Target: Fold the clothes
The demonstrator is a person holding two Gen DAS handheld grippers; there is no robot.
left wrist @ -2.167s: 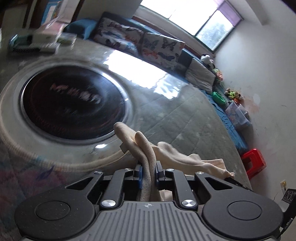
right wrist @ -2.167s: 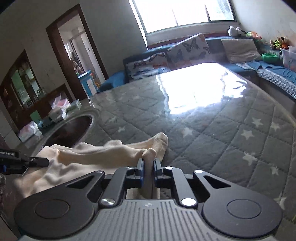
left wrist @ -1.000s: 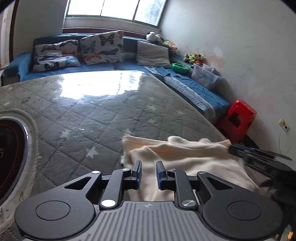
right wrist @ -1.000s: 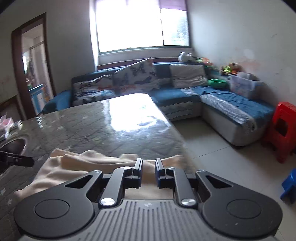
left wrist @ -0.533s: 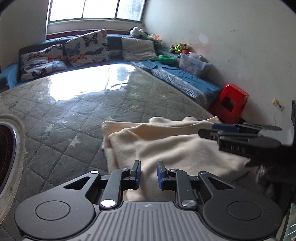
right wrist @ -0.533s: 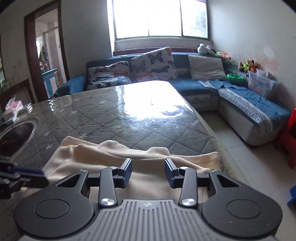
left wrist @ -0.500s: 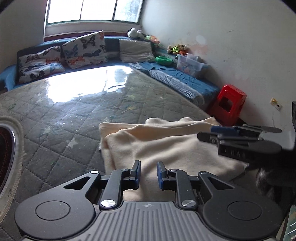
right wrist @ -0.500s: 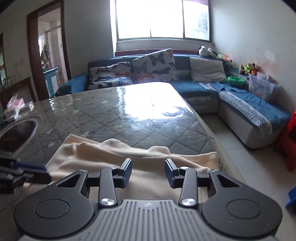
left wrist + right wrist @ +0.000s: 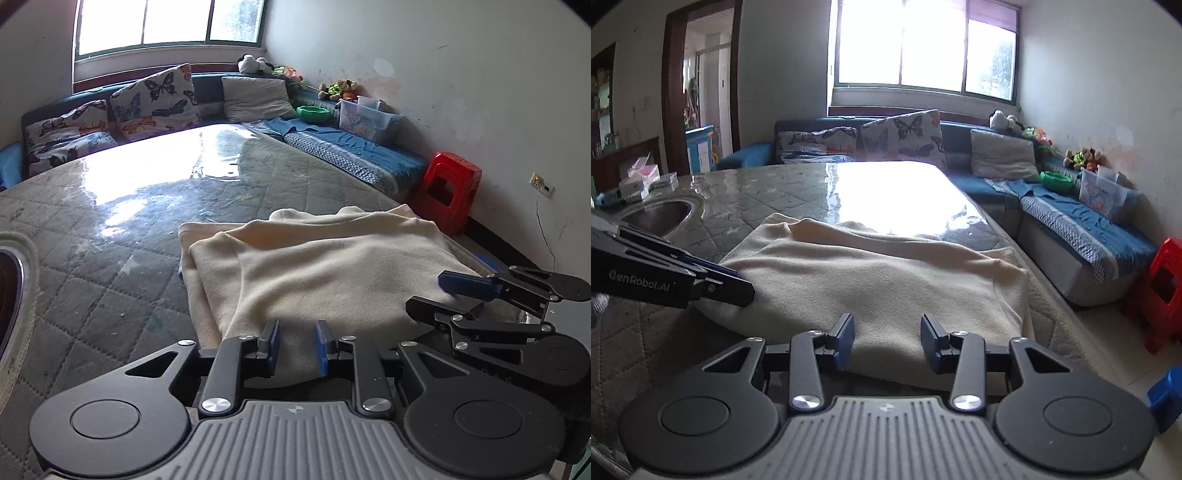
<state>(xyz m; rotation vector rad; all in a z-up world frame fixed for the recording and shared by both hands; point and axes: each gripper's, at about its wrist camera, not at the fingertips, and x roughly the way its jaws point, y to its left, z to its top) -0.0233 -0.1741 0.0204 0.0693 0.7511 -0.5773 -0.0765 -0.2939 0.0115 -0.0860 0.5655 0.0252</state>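
a cream fleece garment lies folded over on the quilted grey counter; left gripper and right gripper, jaws opening, grip nothing; further folds likely remain.

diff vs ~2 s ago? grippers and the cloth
Both grippers let go. Then each was pinching a bunched fold of the cream cloth held up off the table; now it lies folded flat near the table's edge. The left gripper and right gripper have jaws apart and opening, pads clear. Table and sofa unchanged.
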